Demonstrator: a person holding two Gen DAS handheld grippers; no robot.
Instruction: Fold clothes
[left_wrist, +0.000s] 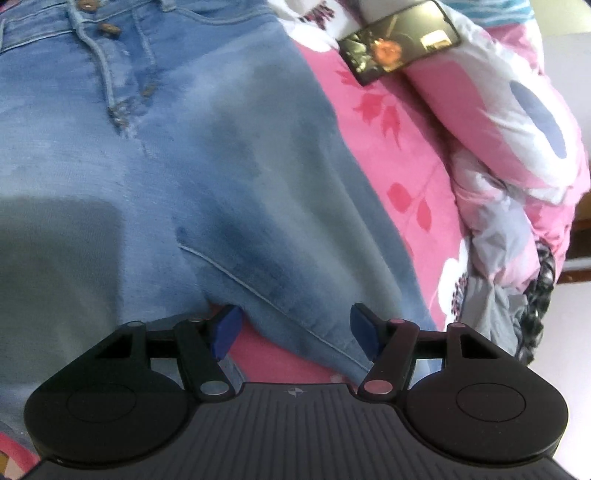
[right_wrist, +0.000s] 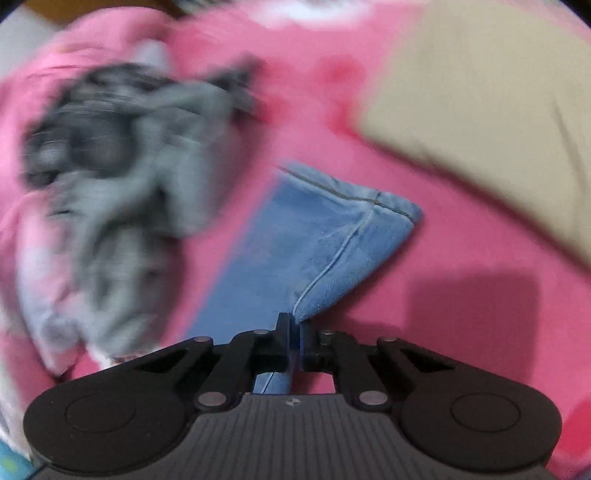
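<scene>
Light blue jeans (left_wrist: 177, 155) lie spread on a pink floral bedsheet (left_wrist: 391, 155), waistband and buttons at the top of the left wrist view. My left gripper (left_wrist: 295, 334) is open, its blue pads on either side of a jeans fold just above the sheet. In the right wrist view, my right gripper (right_wrist: 294, 332) is shut on the edge of a jeans leg end (right_wrist: 332, 236), with the hem lifted over the sheet. That view is blurred by motion.
A phone (left_wrist: 399, 44) rests on the sheet by a bunched pink, white and blue quilt (left_wrist: 517, 155). A crumpled grey and black garment (right_wrist: 122, 177) lies left of the jeans leg. A beige fabric piece (right_wrist: 487, 103) lies at upper right.
</scene>
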